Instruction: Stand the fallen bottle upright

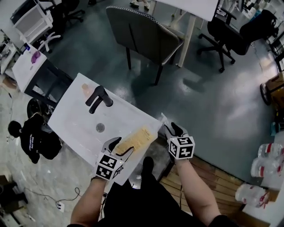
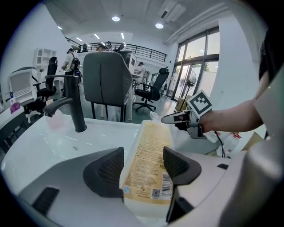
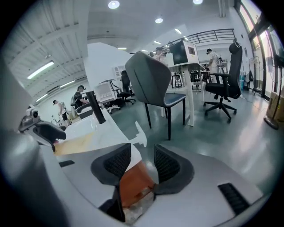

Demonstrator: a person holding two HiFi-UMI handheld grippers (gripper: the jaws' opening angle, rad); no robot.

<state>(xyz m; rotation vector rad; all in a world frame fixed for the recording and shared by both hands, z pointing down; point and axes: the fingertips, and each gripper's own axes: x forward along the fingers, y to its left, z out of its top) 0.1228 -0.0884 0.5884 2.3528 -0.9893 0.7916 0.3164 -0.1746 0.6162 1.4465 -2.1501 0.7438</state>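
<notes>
Head view: left gripper [image 1: 124, 145] fingers straddle, unclenched, the fallen bottle [image 1: 138, 138] lying at the table's [image 1: 75, 115] 5 o'clock edge, pump [image 3: 138, 134] toward 2 o'clock. Right gripper [image 1: 171, 128] hovers released, empty, beside it. Best clamp the body firmly, then tip up, steadying the pump end.

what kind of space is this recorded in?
Probably an open-plan office or lab with a mock bathroom station: a free-standing white washbasin with a black faucet, with swivel office chairs and a desk around it.
</notes>
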